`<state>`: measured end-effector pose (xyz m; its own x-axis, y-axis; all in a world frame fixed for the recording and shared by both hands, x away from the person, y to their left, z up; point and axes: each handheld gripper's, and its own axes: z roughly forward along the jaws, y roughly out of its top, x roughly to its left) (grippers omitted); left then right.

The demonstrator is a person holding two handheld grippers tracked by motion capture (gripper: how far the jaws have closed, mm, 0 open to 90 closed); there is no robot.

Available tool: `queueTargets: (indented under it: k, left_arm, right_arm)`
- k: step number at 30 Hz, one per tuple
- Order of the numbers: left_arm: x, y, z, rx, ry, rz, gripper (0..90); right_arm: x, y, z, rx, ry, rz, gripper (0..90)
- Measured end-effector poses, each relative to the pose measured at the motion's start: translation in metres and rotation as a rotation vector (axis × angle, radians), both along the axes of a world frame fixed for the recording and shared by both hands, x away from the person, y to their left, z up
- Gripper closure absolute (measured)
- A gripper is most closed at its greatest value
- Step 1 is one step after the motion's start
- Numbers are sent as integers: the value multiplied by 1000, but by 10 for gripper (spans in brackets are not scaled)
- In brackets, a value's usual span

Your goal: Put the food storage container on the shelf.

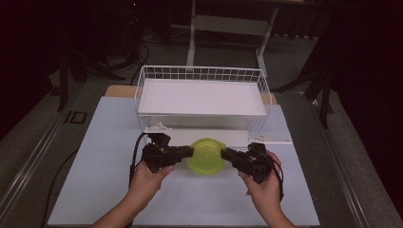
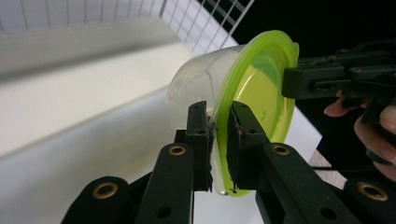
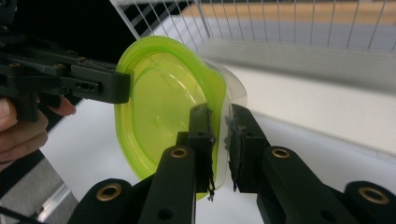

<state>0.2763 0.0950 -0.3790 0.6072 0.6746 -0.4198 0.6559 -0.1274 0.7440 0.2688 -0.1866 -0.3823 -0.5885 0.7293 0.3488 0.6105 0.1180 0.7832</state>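
High view: one clear container (image 1: 206,156) with one green lid (image 1: 206,152) hangs between two grippers near the table's (image 1: 95,190) middle. Left gripper (image 1: 189,152) and right gripper (image 1: 224,153) each pinch its rim with narrow jaws, before one wire basket (image 1: 202,76).
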Motion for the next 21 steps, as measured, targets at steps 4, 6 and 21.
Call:
queueTargets:
  k: [4, 6, 21]
  left_arm:
    - [7, 4, 19, 5, -14, 6, 808]
    - [11, 5, 28, 8, -22, 8, 808]
    - [56, 7, 76, 21, -67, 58, 809]
  right_arm:
    - [7, 5, 17, -6, -15, -1, 803]
    - [11, 6, 25, -2, -26, -8, 803]
    - [60, 16, 66, 27, -41, -61, 798]
